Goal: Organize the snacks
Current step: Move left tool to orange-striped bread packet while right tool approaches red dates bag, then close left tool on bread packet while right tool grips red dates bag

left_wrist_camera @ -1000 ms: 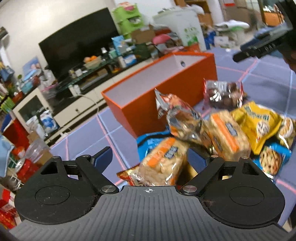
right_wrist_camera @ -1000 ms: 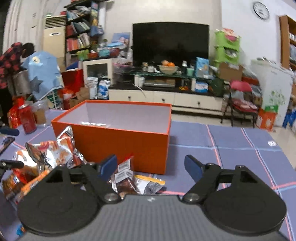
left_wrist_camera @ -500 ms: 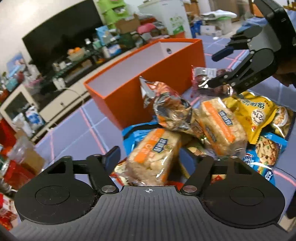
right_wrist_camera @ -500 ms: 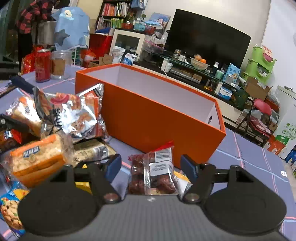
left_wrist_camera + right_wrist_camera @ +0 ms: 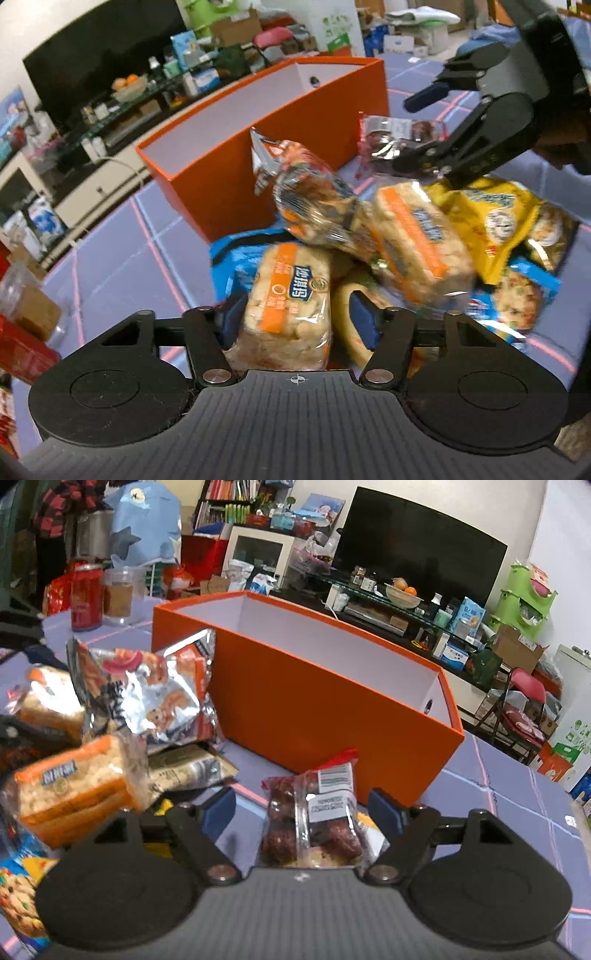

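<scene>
Left tool (image 5: 295, 317), jaws just closing, clenched on the rice-cracker pack (image 5: 286, 306); right tool (image 5: 303, 810) released, spread around the date bag (image 5: 314, 819) beside the orange box (image 5: 332, 716).

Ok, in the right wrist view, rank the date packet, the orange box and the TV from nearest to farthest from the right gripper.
1. Date packet: between the right gripper's open fingers.
2. Orange box: just behind the packet, centre.
3. TV: against the far wall, upper right.
</scene>
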{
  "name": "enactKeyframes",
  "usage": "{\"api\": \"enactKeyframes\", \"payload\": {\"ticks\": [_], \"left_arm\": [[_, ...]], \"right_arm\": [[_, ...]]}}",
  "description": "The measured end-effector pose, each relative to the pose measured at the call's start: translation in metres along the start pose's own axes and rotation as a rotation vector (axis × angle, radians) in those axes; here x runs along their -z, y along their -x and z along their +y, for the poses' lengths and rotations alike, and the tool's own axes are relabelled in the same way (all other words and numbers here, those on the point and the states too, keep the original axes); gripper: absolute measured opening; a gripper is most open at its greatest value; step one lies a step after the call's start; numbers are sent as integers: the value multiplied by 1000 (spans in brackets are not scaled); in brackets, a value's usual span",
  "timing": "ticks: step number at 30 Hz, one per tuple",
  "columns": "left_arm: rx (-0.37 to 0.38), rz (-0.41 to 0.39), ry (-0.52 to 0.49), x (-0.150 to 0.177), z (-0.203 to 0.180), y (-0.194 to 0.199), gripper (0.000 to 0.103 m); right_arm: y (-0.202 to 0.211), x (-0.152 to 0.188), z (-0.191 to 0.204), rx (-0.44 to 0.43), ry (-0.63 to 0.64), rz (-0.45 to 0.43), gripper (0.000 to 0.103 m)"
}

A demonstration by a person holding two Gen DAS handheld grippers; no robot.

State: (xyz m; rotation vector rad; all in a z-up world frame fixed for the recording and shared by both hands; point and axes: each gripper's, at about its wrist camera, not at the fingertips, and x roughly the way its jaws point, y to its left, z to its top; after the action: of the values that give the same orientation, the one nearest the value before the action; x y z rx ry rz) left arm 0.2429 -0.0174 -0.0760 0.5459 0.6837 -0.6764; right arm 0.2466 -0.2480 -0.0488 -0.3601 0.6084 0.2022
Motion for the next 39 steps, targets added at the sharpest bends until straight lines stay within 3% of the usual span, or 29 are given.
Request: {"api": "enactKeyframes", "payload": {"ticks": [2,5,11,15,25,39], "left_arm": [[-1,7,22,2,-3,4,26],[-37,18,26,0,-6,0,38],[-63,44,95,-5,-3,-10,39],[-30,55,198,-4,2,-9,23],[-90,54,272,-5,2,-1,7],[-176,-37,302,-12,12,53,4]], "right_arm": [[-1,1,0,-16,-7,8,77],[-4,0,2,-9,-10,14,76],[-15,0,1,4,-34,62,72],[-20,1,2,1,-48,89,69],[-13,-5,4,18,-57,110,57],[25,-24,-5,-8,-108,17,56]]}}
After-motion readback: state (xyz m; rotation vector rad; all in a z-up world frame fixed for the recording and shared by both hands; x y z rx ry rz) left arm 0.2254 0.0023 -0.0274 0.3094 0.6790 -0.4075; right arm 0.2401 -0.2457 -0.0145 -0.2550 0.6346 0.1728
